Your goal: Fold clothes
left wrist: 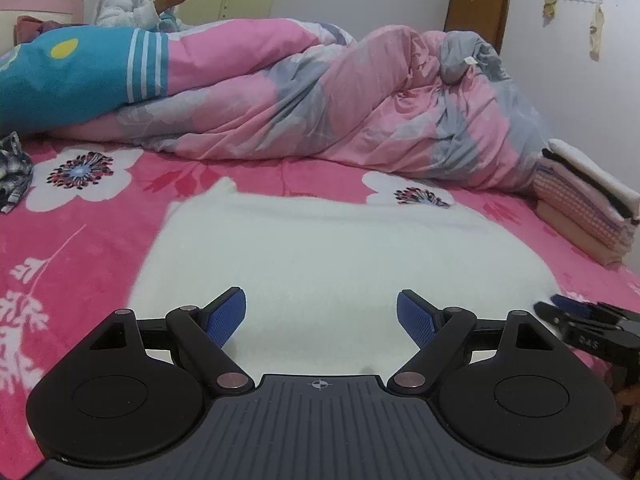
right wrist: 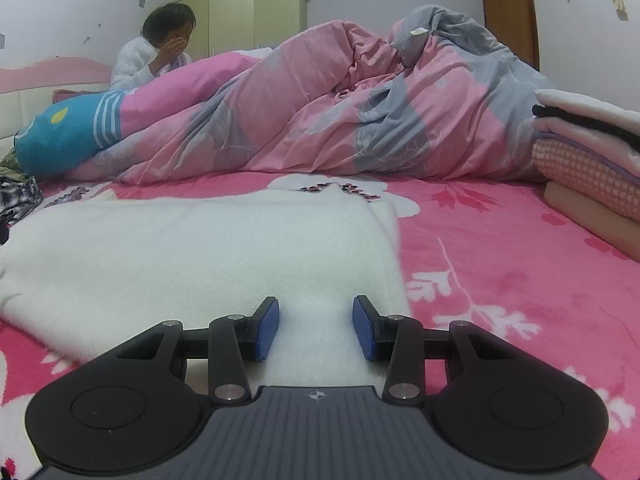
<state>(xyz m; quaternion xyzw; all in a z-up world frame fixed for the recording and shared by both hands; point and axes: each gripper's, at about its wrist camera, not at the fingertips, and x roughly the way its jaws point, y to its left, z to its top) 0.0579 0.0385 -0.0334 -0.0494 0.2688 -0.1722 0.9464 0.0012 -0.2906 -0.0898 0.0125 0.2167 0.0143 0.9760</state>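
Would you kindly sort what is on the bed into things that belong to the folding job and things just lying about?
Part of the job:
- white garment, spread flat
- stack of folded clothes
- left gripper, open over the garment
- right gripper, open at its edge

Just lying about:
- pink and grey quilt
- blue pillow
- plaid cloth
- seated person

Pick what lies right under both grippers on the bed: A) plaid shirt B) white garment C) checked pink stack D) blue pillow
B: the white garment spreads flat on the pink sheet below the left gripper and the right gripper; both stand open above it, gripping nothing.
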